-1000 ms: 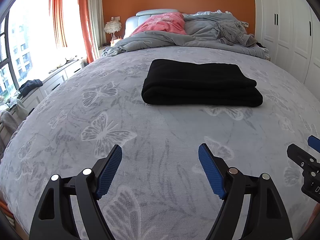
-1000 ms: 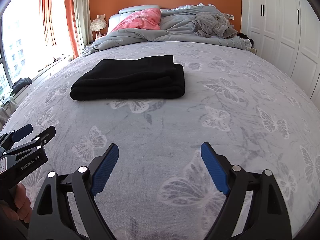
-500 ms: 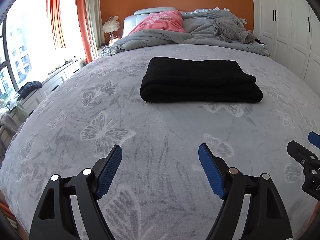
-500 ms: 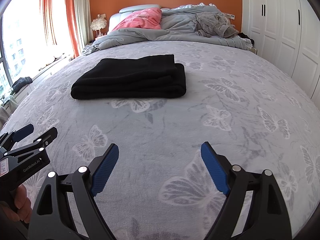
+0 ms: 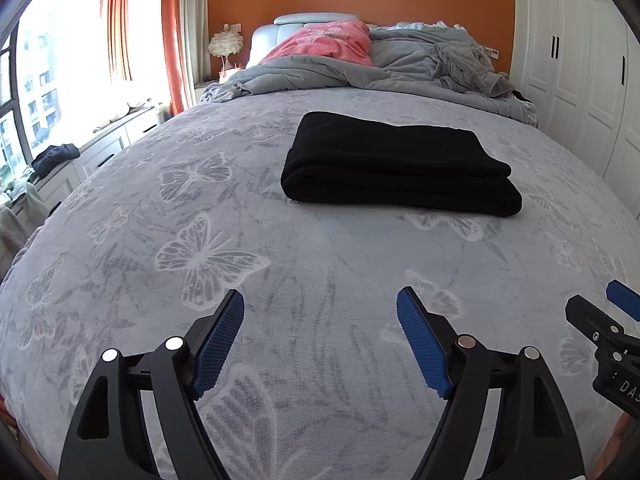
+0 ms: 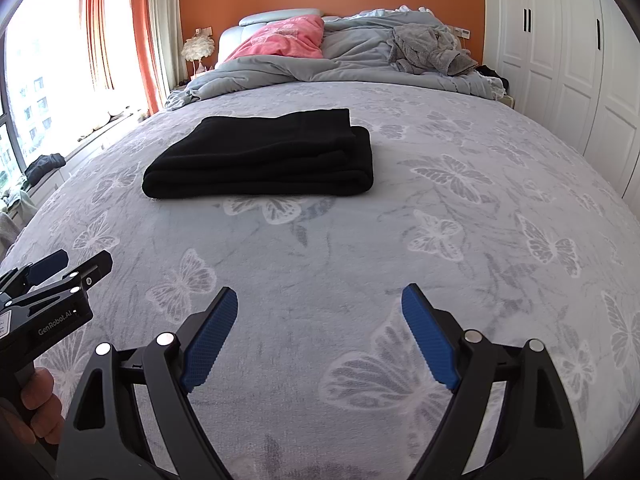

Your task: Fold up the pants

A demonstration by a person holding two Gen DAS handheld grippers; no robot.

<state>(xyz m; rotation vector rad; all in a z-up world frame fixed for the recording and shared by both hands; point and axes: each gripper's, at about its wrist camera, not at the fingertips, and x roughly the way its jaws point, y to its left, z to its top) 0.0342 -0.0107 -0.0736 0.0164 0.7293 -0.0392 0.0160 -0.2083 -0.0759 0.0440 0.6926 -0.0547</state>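
The black pants [image 5: 396, 164] lie folded into a neat rectangle on the grey butterfly bedspread [image 5: 224, 248], in the middle of the bed. They also show in the right wrist view [image 6: 264, 156]. My left gripper [image 5: 320, 300] is open and empty, held over the bedspread well in front of the pants. My right gripper [image 6: 319, 296] is open and empty too, at the same near edge. Each gripper shows at the side of the other's view: the right one [image 5: 608, 320] and the left one [image 6: 60, 272].
A rumpled grey duvet [image 5: 360, 72] and a pink pillow [image 5: 324, 42] lie at the head of the bed. White wardrobe doors [image 6: 560, 64] stand to the right. A window ledge with clothes [image 5: 56, 156] runs along the left.
Both grippers have pulled back slightly and tilted; the pants sit a little lower in both views. The pants themselves have not moved. Both jaws stay open.
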